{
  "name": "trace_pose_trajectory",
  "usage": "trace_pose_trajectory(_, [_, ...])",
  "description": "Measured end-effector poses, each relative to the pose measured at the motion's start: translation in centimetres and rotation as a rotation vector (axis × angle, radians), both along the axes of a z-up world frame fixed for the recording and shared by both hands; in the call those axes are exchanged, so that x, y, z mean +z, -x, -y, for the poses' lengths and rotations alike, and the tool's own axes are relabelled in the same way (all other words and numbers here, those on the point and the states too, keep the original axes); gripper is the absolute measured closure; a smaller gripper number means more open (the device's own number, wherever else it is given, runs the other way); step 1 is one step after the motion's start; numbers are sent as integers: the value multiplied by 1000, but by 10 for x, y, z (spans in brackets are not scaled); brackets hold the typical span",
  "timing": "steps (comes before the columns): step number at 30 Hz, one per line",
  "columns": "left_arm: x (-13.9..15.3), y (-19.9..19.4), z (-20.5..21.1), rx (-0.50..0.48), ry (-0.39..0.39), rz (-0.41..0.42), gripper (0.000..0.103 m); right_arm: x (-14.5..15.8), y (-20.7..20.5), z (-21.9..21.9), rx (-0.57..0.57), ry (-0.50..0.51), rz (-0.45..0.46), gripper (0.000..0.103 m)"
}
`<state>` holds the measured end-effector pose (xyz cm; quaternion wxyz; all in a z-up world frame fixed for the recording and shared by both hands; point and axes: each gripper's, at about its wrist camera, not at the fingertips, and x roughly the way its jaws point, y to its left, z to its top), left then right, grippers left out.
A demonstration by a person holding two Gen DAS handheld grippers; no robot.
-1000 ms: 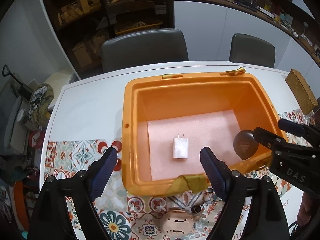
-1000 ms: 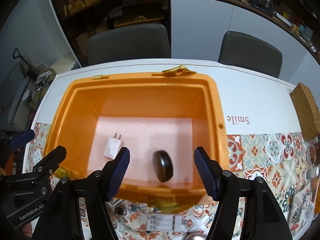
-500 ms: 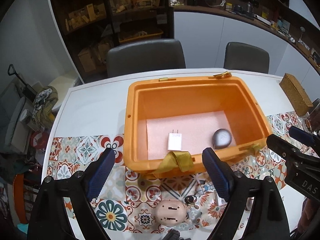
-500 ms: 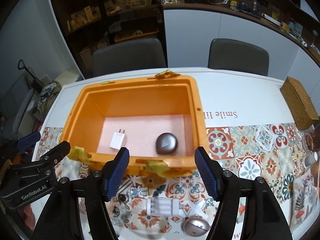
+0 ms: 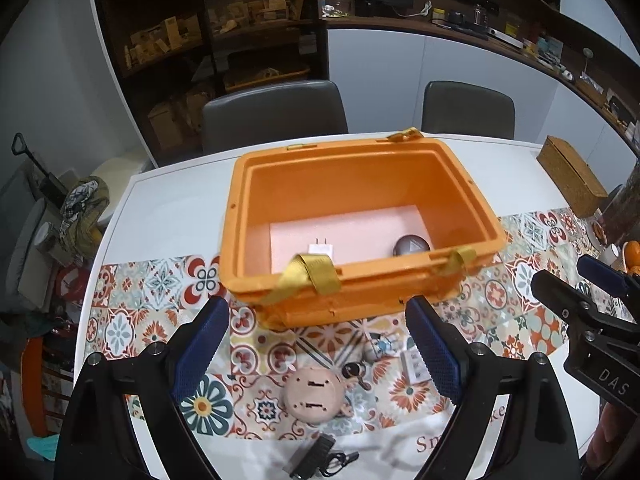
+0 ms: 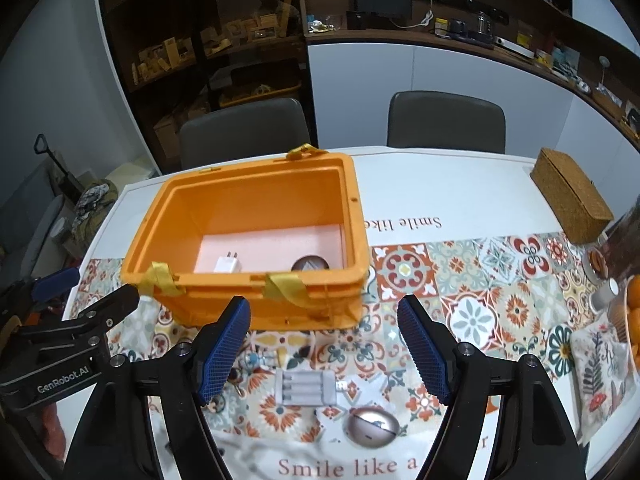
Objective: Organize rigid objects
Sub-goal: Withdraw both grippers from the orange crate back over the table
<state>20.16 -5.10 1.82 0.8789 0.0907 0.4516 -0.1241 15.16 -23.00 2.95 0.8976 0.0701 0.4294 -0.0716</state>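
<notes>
An orange bin (image 5: 472, 204) (image 6: 356, 220) stands on the table. It holds a white charger (image 5: 321, 249) (image 6: 227, 265) and a dark round case (image 5: 412, 245) (image 6: 310, 264) on pink foam. My left gripper (image 5: 316, 344) is open and empty, above the table in front of the bin. My right gripper (image 6: 324, 348) is open and empty too, to its right. On the cloth near me lie a pink round device (image 5: 314, 394), a white battery charger (image 6: 305, 388) (image 5: 414, 365), a metallic oval case (image 6: 373, 426), keys (image 5: 354, 372) and a black item (image 5: 316, 456).
A patterned tablecloth (image 6: 472, 280) covers the near part of the white table (image 6: 460, 184). A wicker box (image 6: 570, 196) sits at the far right. Oranges (image 6: 632, 312) and small jars are at the right edge. Two grey chairs (image 5: 272, 116) stand behind the table.
Both grippers have pulled back and up from the bin, both open throughout. The dark case now lies in the bin, and the loose items on the cloth have come into view.
</notes>
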Motion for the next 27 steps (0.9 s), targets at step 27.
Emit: trace_pose_trajectory(27, [-83,42,28,-9,-70,-190,12,-83,54,22,-41,-42,-157,27])
